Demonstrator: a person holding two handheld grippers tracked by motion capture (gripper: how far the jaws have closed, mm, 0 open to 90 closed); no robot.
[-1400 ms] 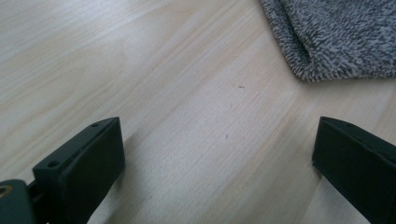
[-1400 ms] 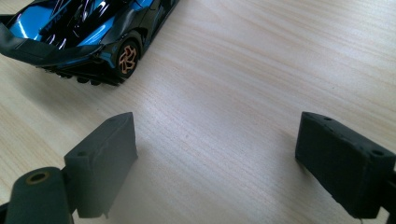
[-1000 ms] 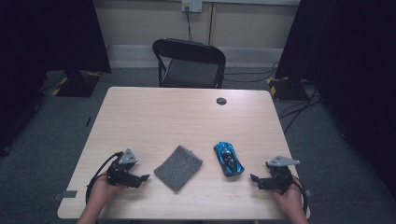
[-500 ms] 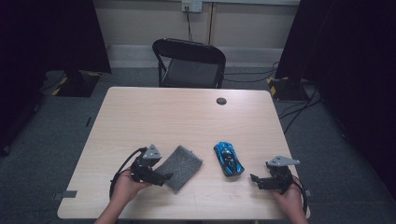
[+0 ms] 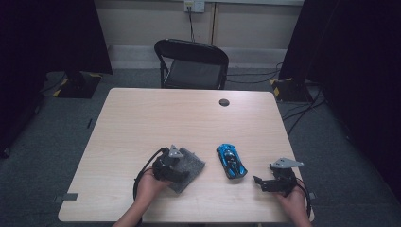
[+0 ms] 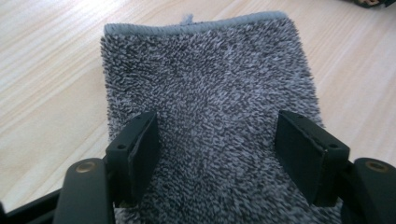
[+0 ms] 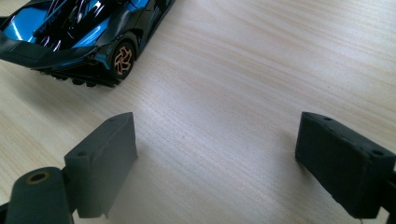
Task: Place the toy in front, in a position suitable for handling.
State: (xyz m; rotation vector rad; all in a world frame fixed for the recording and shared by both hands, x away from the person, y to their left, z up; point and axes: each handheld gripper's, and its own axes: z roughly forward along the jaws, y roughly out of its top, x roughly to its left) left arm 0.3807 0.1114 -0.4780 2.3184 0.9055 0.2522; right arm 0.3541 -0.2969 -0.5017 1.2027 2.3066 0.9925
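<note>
A grey terry cloth (image 5: 194, 163) (image 6: 205, 88) lies flat on the wooden table (image 5: 189, 118). My left gripper (image 5: 185, 173) (image 6: 217, 154) rests over its near end. The jaws have just been closing. They still stand apart, with the cloth's pile spread between and under them and neither pad pinching it. A blue and black toy car (image 5: 231, 161) (image 7: 70, 32) sits to the right of the cloth. My right gripper (image 5: 259, 182) (image 7: 215, 163) is open wide over bare wood near the front right corner, a short way from the car's rear wheel.
A black folding chair (image 5: 191, 64) stands behind the table's far edge. A small black round cap (image 5: 224, 102) sits in the tabletop near the back. Cables run over the grey floor at the right.
My left hand has slid rightward from the bare table onto the near end of the cloth, and its jaws have narrowed. The right gripper and the car have stayed put.
</note>
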